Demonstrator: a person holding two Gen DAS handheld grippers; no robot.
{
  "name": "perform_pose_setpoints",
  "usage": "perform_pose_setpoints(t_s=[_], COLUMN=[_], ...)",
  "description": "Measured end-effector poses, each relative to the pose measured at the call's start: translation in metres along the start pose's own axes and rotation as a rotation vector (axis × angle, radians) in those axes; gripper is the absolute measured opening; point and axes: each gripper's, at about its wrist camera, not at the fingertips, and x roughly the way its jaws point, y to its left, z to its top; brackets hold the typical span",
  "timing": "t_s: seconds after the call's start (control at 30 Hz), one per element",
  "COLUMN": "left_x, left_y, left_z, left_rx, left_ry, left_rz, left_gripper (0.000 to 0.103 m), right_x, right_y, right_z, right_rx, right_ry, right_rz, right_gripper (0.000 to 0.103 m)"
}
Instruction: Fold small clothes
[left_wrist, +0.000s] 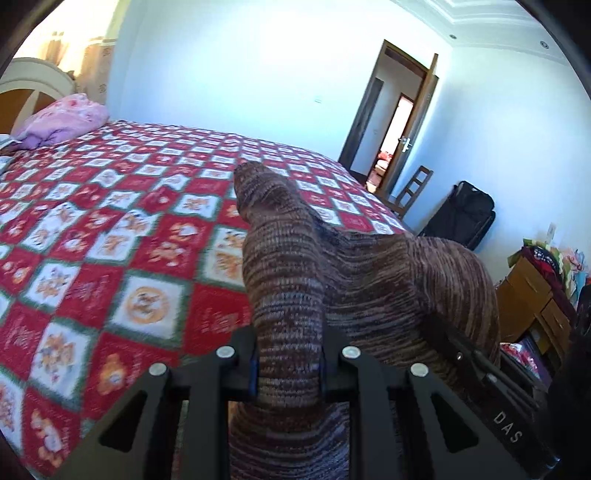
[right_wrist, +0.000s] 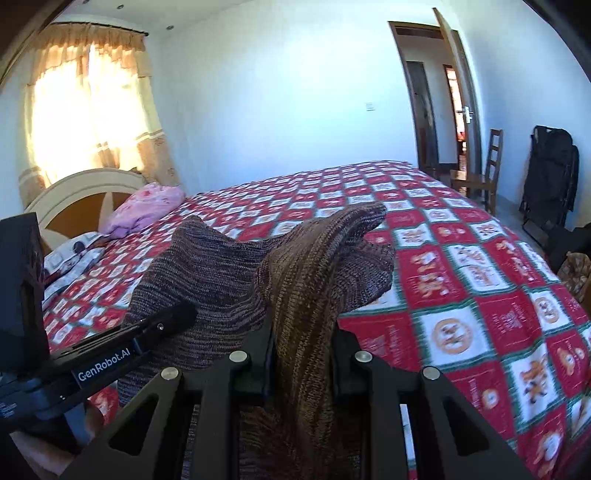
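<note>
Closest to the left wrist camera, the left black two-finger gripper (left_wrist: 290, 363) was clamped shut on a bunched fold of the brown and grey striped knitted garment (left_wrist: 332, 273), with cloth filling the whole gap between its jaws and spilling down below them. In the right wrist view the right black two-finger gripper (right_wrist: 303, 363) was likewise pinched tight on another gathered part of the same knit (right_wrist: 221, 280), the fabric rising out of the jaws in a golden-brown ridge. The two tools sat close beside each other: the right one showed at the right edge of the left view (left_wrist: 480, 373), and the left one at the left edge of the right view (right_wrist: 162, 325), each with its fingers pressed against the knit.

The garment was held up off the bedding between them, and a loose end stood forward and upward beyond each gripper.

Beneath and beyond it spread the red, white and green checked bedspread (right_wrist: 461, 295) covering the bed. Farther back, near the cream and brown arched headboard (right_wrist: 81, 192), lay a crumpled pink floral cloth (right_wrist: 147, 210). At the far side of the room stood a wooden slatted chair (right_wrist: 484, 173), a black bag (right_wrist: 550, 184) against the wall, an open wooden door (right_wrist: 458, 92), and orange curtains (right_wrist: 92, 110) bright with daylight.
</note>
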Motion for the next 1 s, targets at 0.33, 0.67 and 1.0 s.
perform_pose_setpoints(t_s=[0.33,0.67,1.0], left_x=[-0.038,-0.051,-0.007], left_y=[0.063,0.125,0.163], left_z=[-0.005,0.012,0.025], left_rx=[-0.050,-0.109,-0.096], left_ry=[-0.031,-0.088,-0.127], left_rz=[0.136,0.266,0.326], left_gripper=[0.023,0.023,0.023], right_x=[0.018,0.064,0.126], right_y=[0.071,0.135,0.164], right_z=[-0.015,-0.010,-0.011], right_rx=[-0.077,-0.098,-0.183], right_ry=[0.053,0.090,0.061], right_rz=[0.140,0.283,0.268], right_gripper=[0.023,0.023,0.023])
